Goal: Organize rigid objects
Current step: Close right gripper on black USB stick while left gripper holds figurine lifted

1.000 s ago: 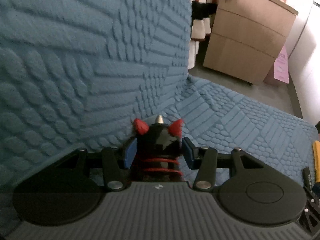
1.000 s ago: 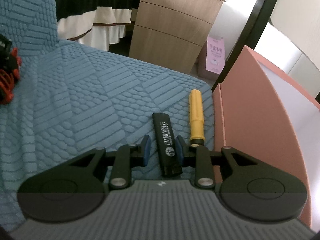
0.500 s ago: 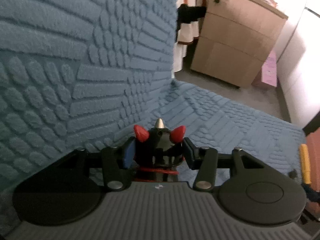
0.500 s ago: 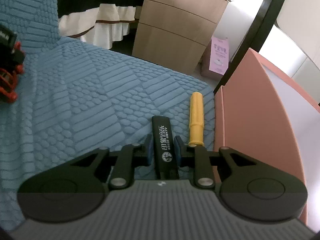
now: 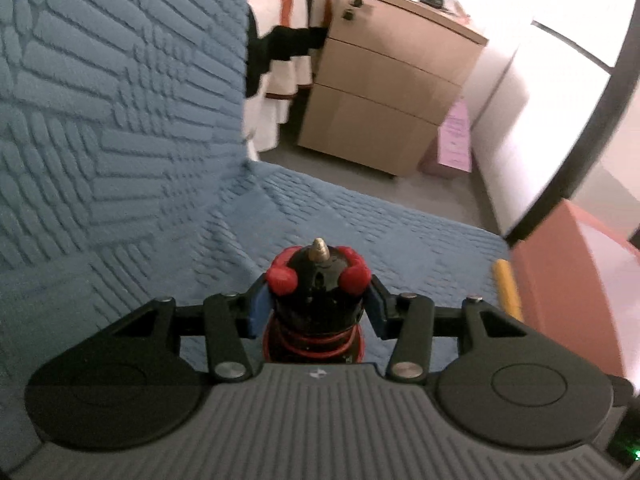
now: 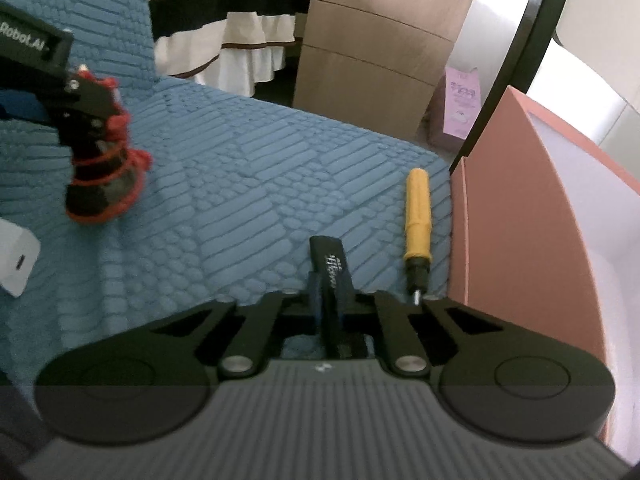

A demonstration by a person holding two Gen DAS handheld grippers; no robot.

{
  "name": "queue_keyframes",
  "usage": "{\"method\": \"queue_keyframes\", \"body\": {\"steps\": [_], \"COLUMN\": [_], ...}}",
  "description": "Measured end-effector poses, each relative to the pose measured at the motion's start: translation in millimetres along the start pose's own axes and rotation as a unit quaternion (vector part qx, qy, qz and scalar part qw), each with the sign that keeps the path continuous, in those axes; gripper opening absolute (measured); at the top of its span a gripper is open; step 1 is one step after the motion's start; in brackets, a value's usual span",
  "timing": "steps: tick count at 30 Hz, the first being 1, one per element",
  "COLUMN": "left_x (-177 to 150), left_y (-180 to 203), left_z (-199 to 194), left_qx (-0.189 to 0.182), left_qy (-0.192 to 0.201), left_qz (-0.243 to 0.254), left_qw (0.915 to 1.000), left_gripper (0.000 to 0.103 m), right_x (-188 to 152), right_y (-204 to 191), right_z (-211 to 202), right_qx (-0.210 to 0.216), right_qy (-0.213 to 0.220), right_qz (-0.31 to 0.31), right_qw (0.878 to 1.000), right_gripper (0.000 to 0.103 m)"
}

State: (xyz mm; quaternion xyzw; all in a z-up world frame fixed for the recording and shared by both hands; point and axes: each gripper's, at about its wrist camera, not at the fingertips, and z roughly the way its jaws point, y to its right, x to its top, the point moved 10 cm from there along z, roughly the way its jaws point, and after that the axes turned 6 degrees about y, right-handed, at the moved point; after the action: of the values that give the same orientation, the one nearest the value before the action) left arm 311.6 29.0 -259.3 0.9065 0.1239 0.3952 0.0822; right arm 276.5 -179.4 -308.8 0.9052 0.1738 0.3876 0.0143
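Left gripper (image 5: 316, 306) is clamping a black toy (image 5: 316, 300) with red horns, a gold tip and red rings round its base; the blue-padded fingers (image 5: 258, 306) are pressing on both its sides, closed as far as the toy's width lets them. In the right wrist view the toy (image 6: 100, 176) is hanging clear above the blue quilted cover (image 6: 260, 160), tilted, with the left gripper (image 6: 86, 120) showing at the left edge. Right gripper (image 6: 330, 292) is pinching a black stick (image 6: 332, 268) with white lettering; its fingers are drawn in tight on the stick's narrow sides, and the stick is pointing forward and up out of them. Whether the stick's far end is touching the cover I cannot tell. A yellow screwdriver (image 6: 417, 216) is lying on the cover just right of the stick, handle away from the camera, metal tip near the right finger linkage. It is showing in the left wrist view too (image 5: 506, 288), blurred. A pink box (image 6: 528, 216) is standing just beside the screwdriver on its right, wall upright, pale inside. A white plug-like block (image 6: 16, 260) is sitting at the far left on the cover. Behind, a wooden drawer cabinet (image 6: 376, 40) and a striped cloth (image 6: 240, 20) are standing past the cover's edge.
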Motion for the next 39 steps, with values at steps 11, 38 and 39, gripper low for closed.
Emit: {"method": "queue_keyframes", "body": {"steps": [11, 38, 39], "left_x": [-33.0, -53.4, -53.0], "left_y": [30.0, 31.1, 32.0], "left_z": [0.4, -2.4, -3.1], "left_qx": [-0.044, -0.060, -0.061], "left_qy": [-0.014, -0.062, -0.060], "left_qz": [0.005, 0.000, 0.001], "left_qw": [0.9989, 0.9963, 0.9963], "left_gripper": [0.055, 0.067, 0.067], "right_x": [-4.3, -11.2, -11.1], "right_y": [-2.4, 15.9, 18.1], "right_z": [-13.2, 4.5, 5.5], "right_qx": [0.024, 0.003, 0.007], "right_qy": [0.006, 0.007, 0.005], "right_qz": [0.027, 0.066, 0.080], "right_qw": [0.999, 0.998, 0.997], "right_gripper": [0.007, 0.032, 0.032]}}
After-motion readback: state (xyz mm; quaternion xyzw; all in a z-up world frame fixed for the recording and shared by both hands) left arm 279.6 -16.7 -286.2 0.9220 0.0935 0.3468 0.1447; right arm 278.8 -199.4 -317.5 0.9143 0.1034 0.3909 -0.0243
